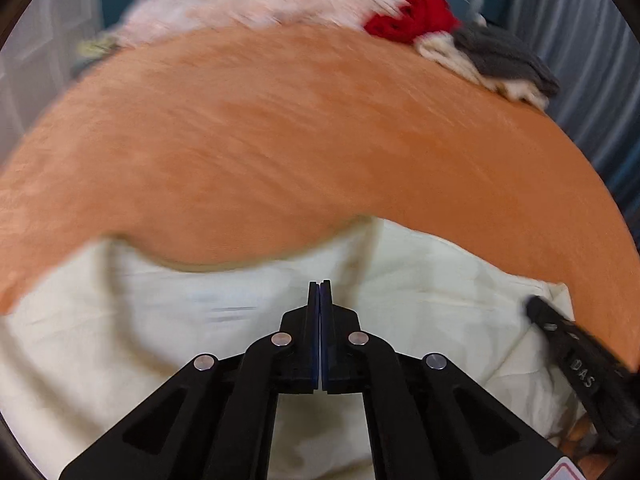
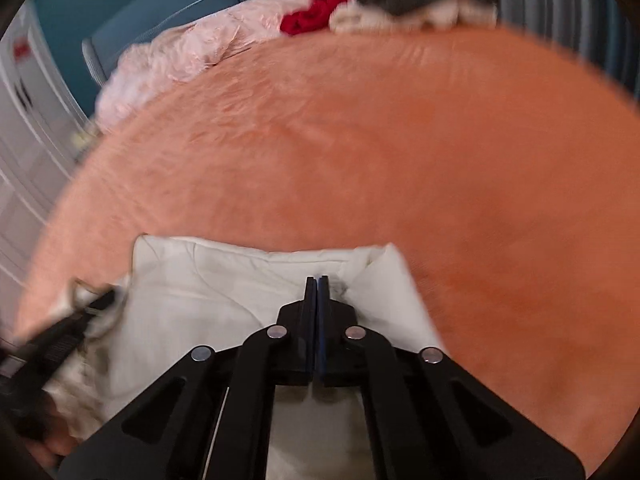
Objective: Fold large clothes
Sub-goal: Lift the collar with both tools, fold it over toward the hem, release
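My left gripper (image 1: 320, 283) and right gripper (image 2: 317, 279) both have jaws pressed together over the soft cream garment (image 1: 140, 320); any pinched cloth is perhaps hidden. Fuzzy orange bedspread (image 1: 280, 140) beyond.

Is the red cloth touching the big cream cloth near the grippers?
Apart. In the left wrist view the red cloth lies at the far edge, and a wide stretch of orange bedcover separates it from the cream cloth.
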`<action>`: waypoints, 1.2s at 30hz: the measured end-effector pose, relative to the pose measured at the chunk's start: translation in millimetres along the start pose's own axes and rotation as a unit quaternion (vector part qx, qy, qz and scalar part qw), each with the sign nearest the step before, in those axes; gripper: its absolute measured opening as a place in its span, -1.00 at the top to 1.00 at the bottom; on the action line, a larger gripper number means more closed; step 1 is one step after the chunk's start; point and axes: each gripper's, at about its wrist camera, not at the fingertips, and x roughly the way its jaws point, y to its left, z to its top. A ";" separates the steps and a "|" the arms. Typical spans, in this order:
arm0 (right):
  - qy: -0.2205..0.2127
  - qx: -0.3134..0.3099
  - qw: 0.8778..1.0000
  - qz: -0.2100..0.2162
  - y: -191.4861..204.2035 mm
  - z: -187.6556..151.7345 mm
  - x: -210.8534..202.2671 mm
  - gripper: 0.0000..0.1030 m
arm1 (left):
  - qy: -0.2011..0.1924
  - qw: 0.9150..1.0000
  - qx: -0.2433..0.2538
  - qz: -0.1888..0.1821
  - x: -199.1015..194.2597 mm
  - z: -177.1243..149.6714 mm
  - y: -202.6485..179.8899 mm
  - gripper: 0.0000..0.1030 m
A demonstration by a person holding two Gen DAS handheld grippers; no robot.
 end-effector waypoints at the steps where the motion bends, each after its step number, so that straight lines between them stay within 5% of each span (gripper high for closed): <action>1: -0.020 -0.020 1.000 -0.008 9.1 -0.2 -15.5 0.90 | -0.005 1.000 -0.004 0.002 -9.8 -2.5 9.1 0.91; 3: -0.038 -0.046 0.998 0.017 24.6 -1.7 -37.5 0.87 | -0.016 0.999 0.003 0.032 -31.5 -9.1 36.9 0.89; 6: -0.024 -0.084 0.992 0.092 60.7 -6.1 -53.1 0.40 | -0.006 0.999 0.011 0.050 -45.6 -20.9 73.9 0.84; 10: 0.035 -0.149 0.973 0.173 125.0 -27.6 -33.4 0.41 | 0.021 0.999 -0.001 0.024 -41.1 -35.9 97.7 0.80; 14: 0.084 -0.195 0.964 0.157 152.4 -51.1 4.1 0.62 | 0.029 0.999 0.024 0.017 -22.3 -52.0 92.6 0.80; 20: 0.055 -0.154 0.977 0.138 139.8 -51.8 17.7 0.98 | -0.010 1.000 0.011 0.027 -7.0 -62.9 94.4 0.79; 36: 0.022 -0.126 0.983 0.132 136.8 -54.4 25.2 1.00 | -0.045 0.999 0.007 0.028 -1.8 -67.8 94.2 0.79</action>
